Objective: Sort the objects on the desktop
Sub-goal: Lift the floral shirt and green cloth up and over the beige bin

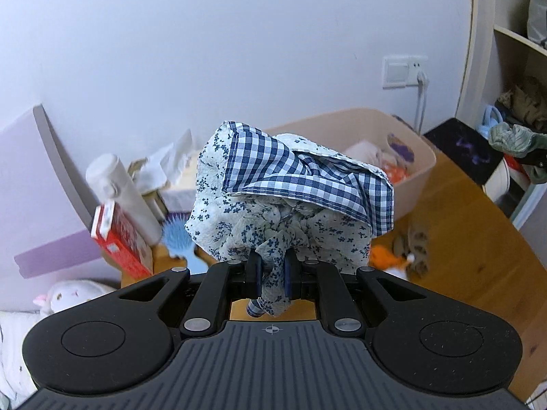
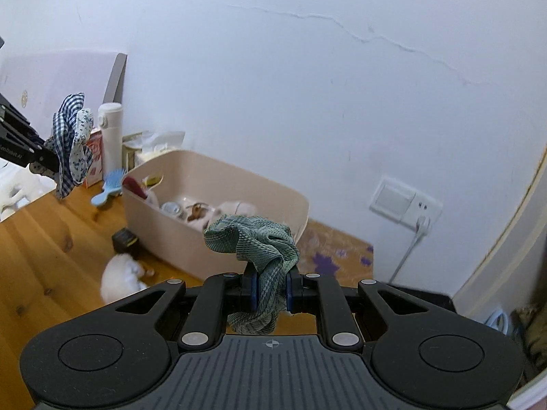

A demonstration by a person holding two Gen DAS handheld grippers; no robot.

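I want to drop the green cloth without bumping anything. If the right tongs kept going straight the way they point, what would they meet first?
Probably the beige bin: its near wall lies right beyond the green cloth held in the right tongs, though depth is hard to judge.

The wooden table [image 2: 51, 239] bears a beige bin [image 2: 218, 184], hairbrush [image 2: 109, 188], perhaps toys.

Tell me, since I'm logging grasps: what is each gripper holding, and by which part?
The left gripper pinches a blue floral and gingham cloth by a bunched lower fold. The right gripper pinches a green knit cloth by a gathered fold.
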